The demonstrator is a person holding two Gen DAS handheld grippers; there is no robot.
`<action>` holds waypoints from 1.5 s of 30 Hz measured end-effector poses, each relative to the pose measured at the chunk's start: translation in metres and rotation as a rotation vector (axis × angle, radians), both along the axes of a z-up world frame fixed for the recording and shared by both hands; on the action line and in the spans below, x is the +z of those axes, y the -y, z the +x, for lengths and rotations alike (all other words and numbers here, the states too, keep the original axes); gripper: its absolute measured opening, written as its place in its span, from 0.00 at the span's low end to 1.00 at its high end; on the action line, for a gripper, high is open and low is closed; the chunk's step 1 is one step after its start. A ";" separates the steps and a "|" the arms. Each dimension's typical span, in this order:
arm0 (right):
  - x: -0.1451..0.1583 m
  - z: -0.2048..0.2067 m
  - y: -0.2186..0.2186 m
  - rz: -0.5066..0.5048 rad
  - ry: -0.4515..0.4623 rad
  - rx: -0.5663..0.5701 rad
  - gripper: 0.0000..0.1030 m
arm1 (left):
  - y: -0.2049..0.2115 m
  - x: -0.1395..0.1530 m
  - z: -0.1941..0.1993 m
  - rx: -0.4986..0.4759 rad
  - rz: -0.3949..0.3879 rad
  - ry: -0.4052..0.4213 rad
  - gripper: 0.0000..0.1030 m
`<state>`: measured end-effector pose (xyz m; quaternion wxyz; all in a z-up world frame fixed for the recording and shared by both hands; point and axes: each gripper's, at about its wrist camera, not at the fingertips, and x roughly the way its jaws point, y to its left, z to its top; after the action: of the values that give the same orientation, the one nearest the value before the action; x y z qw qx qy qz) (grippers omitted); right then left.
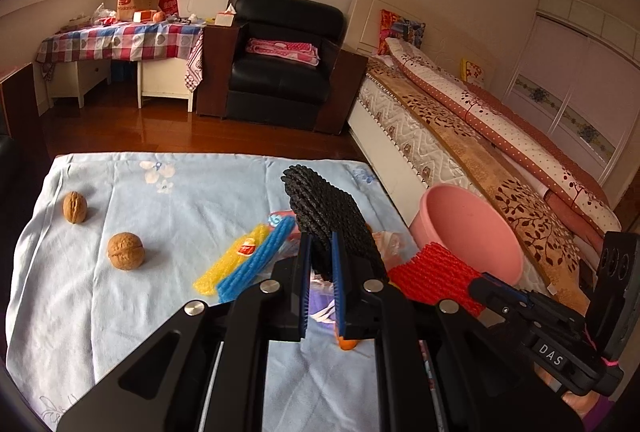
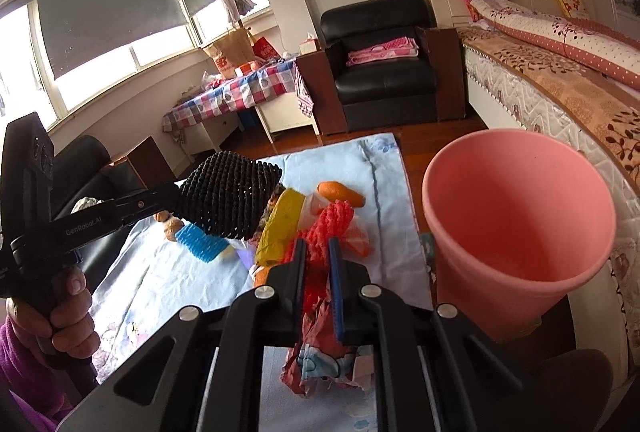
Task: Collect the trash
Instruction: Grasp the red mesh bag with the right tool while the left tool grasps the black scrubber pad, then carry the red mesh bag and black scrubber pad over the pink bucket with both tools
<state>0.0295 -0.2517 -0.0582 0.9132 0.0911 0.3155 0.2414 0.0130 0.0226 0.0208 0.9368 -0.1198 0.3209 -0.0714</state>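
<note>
Over the blue-sheeted surface I've got both tools loaded: my left tool is clamped on a black foam net sleeve, and my right tool is clenched on a red foam net sleeve. Neither has gone in yet, and the pink bin just off the right edge looks empty. Left to do, I reckon: the yellow and blue sleeves, crumpled wrappers and orange peel. The walnuts might count too.

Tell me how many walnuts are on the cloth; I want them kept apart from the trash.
2. One walnut lies near the cloth's far left edge; the other walnut sits nearer, toward the middle. Others may hide behind the grippers or trash.
</note>
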 end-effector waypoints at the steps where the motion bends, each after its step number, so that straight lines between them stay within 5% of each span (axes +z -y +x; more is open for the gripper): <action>1: 0.003 0.000 0.003 0.002 0.007 -0.009 0.10 | 0.003 0.003 0.000 -0.007 0.003 0.006 0.09; 23: 0.023 0.015 0.103 0.024 0.063 -0.308 0.10 | 0.096 0.029 0.037 -0.204 0.057 0.072 0.09; 45: -0.017 0.066 0.143 0.006 -0.109 -0.438 0.11 | 0.194 -0.029 0.091 -0.330 0.166 -0.054 0.09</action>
<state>0.0954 -0.3949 -0.0756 0.9251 0.1730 0.3364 0.0330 0.1042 -0.1718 -0.0085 0.9101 0.0105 0.3662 -0.1938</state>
